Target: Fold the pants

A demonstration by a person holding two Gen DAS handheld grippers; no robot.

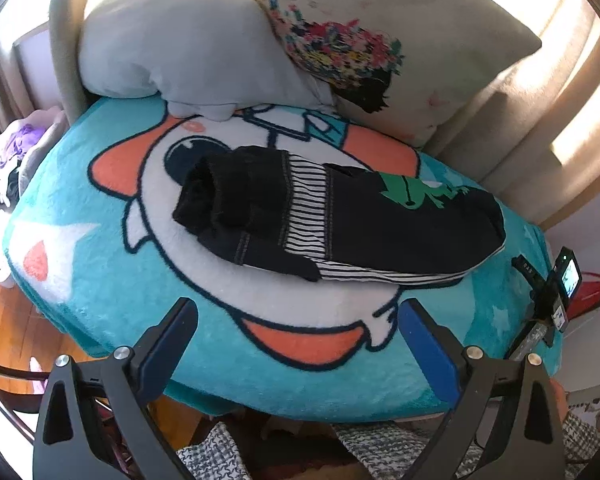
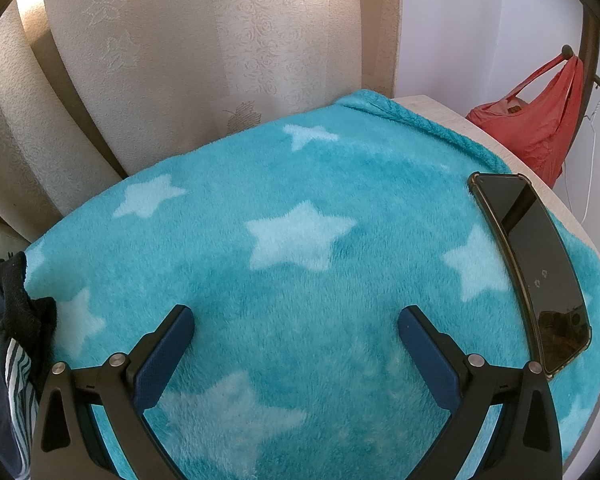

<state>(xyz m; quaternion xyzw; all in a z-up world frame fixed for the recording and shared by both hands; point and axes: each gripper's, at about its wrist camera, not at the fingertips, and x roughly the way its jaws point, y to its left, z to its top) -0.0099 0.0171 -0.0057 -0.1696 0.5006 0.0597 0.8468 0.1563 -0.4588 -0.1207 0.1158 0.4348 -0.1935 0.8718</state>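
Sunlit beige curtains (image 2: 188, 60) behind the table (image 2: 500, 136) — white wall (image 2: 480, 20) right, wooden floor (image 1: 16, 320) left.

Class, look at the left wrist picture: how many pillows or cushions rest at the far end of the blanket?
2. A plain grey cushion lies at the far left; a floral pillow leans beside it on the right, against the curtain. Others may be hidden behind them.
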